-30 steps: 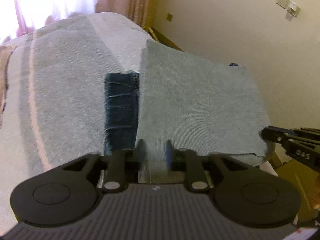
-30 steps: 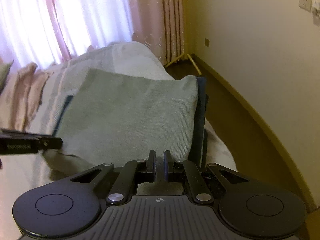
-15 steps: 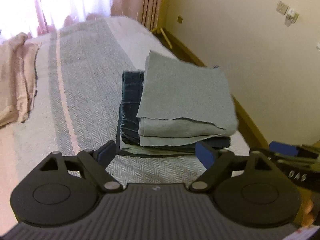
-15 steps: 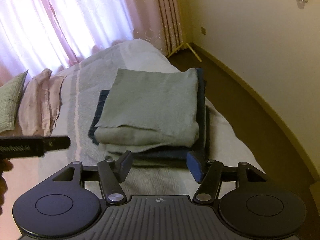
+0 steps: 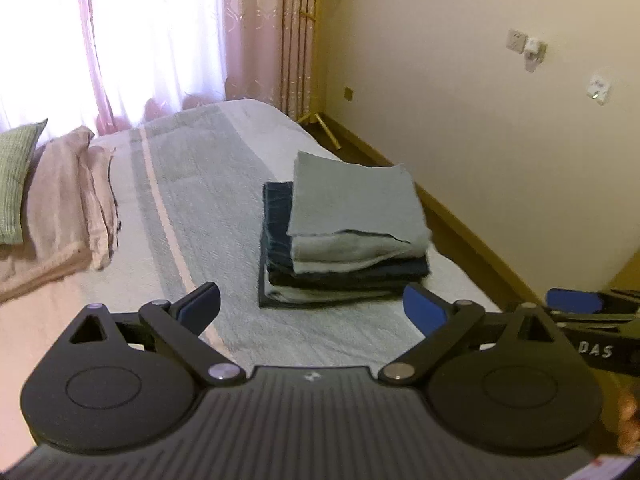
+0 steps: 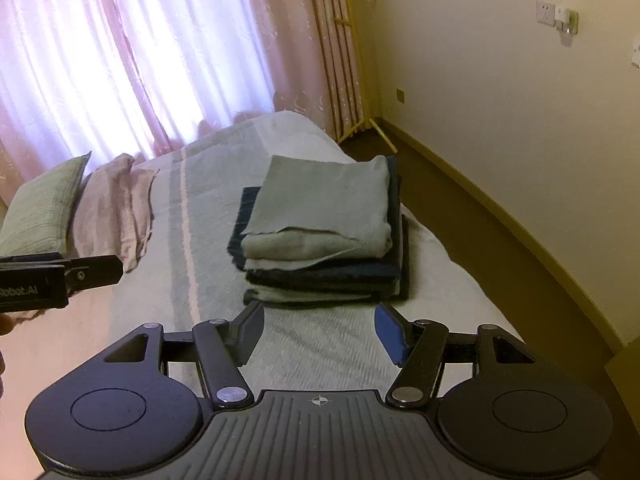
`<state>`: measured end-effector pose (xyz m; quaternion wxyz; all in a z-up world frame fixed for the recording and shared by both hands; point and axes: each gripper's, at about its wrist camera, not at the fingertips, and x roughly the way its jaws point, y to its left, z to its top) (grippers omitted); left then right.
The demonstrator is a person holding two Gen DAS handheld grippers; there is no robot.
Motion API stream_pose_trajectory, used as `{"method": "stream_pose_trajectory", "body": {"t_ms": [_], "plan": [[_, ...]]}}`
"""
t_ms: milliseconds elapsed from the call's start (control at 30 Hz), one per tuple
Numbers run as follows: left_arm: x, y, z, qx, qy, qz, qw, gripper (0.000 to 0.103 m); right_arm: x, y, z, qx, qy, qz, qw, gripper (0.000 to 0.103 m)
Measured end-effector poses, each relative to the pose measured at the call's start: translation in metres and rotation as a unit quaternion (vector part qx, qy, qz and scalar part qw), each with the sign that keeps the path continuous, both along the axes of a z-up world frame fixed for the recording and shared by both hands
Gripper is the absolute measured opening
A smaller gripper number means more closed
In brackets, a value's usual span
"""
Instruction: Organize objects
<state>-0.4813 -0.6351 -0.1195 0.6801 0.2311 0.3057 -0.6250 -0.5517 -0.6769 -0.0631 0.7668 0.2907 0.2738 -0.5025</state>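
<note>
On the bed's (image 5: 224,216) right side, near the edge by the floor, I find the stack (image 5: 344,240) of folded clothes. It rests flat on the cover and nothing touches it. I count a pale grey-green piece (image 5: 352,196) on top, folded with its loose edges facing me; it sits shifted toward the right of the pile, so the dark blue piece (image 5: 276,216) under it shows along the left. Below that I see further dark blue folds and a lighter layer at the bottom. In the right wrist view the pile (image 6: 320,232) reads the same, with dark blue edges also showing along its right side.

My left gripper (image 5: 312,308) hangs above the cover, short of the stack; its jaws are opening, spread wide, and nothing lies between the blue pads. My right gripper (image 6: 320,332) is likewise released and empty, its jaws apart, just short of the pile's near edge. Each gripper shows at the edge of the other's view.

Further out, a pink blanket (image 5: 68,208) lies folded on the left of the bed, with a green pillow (image 5: 16,180) beside it. Pink curtains (image 6: 140,48) hang behind the bed. A cream wall (image 5: 500,128) with sockets runs along the right, and a brown floor (image 6: 500,248) separates it from the bed.
</note>
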Motion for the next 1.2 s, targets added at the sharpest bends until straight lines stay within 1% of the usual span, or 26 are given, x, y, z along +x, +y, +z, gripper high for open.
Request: {"method": "stream_pose_trajectory", "body": {"t_ms": [33, 167, 300, 500, 600, 767, 933, 1200], "plan": [[0.001, 0.011, 0.002, -0.001, 0.001, 0.001, 1.0, 0.097, 0.001, 0.009, 0.001, -0.003, 0.0, -0.002, 1.0, 0.059], [0.006, 0.054, 0.011, -0.003, -0.016, 0.003, 0.9999, 0.097, 0.006, 0.056, 0.012, -0.011, -0.006, -0.003, 1.0, 0.059], [0.014, 0.092, 0.015, 0.0, -0.012, -0.001, 0.9999, 0.096, 0.011, 0.1, 0.024, -0.018, -0.011, -0.006, 1.0, 0.059], [0.019, 0.136, 0.019, -0.004, -0.006, -0.019, 0.9998, 0.096, 0.017, 0.148, 0.032, -0.027, -0.019, -0.017, 0.999, 0.059], [0.018, 0.153, 0.02, -0.004, -0.007, -0.027, 0.9996, 0.096, 0.02, 0.161, 0.033, -0.028, -0.018, -0.021, 0.999, 0.059], [0.021, 0.169, 0.019, -0.001, -0.005, -0.033, 0.9994, 0.096, 0.026, 0.177, 0.034, -0.028, -0.018, -0.021, 0.999, 0.059], [0.025, 0.177, 0.02, -0.005, -0.004, -0.032, 0.9995, 0.096, 0.036, 0.187, 0.034, -0.032, -0.013, -0.011, 0.999, 0.059], [0.029, 0.18, 0.02, -0.01, -0.002, -0.041, 0.9991, 0.096, 0.042, 0.192, 0.035, -0.037, -0.008, -0.014, 0.999, 0.059]]}}
